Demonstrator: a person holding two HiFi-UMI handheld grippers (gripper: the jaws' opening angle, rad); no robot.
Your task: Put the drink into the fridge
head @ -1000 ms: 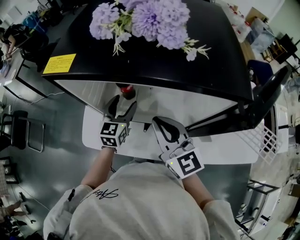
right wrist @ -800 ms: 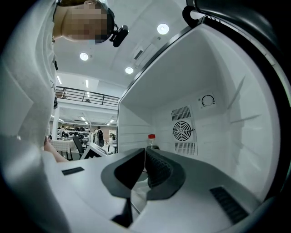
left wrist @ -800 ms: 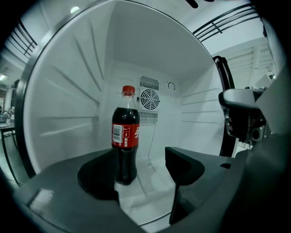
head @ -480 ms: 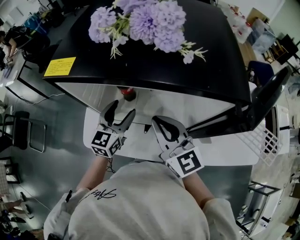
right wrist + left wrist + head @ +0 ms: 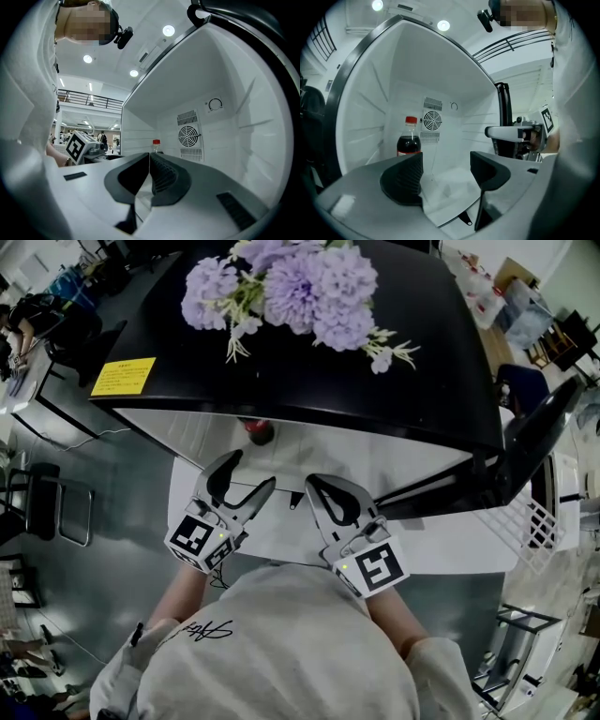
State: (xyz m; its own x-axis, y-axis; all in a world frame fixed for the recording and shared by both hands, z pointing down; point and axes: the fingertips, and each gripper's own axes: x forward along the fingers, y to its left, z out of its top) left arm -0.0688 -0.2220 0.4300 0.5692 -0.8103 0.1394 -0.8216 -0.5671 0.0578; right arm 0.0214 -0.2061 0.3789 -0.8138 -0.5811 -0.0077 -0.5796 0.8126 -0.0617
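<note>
Wide and empty, my left claw (image 5: 446, 169) faces the red-capped dark cola bottle (image 5: 408, 143) far left: probably heavy, slippery; grip mid-body.

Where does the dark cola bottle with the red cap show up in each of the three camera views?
Head view: dark cola bottle with red cap, only its cap, upper centre beneath the fridge top.
Left gripper view: left of centre, upright, beyond the open left gripper.
Right gripper view: centre, cap above the shut right gripper.
Shared: round fan grille, both gripper views only.
</note>
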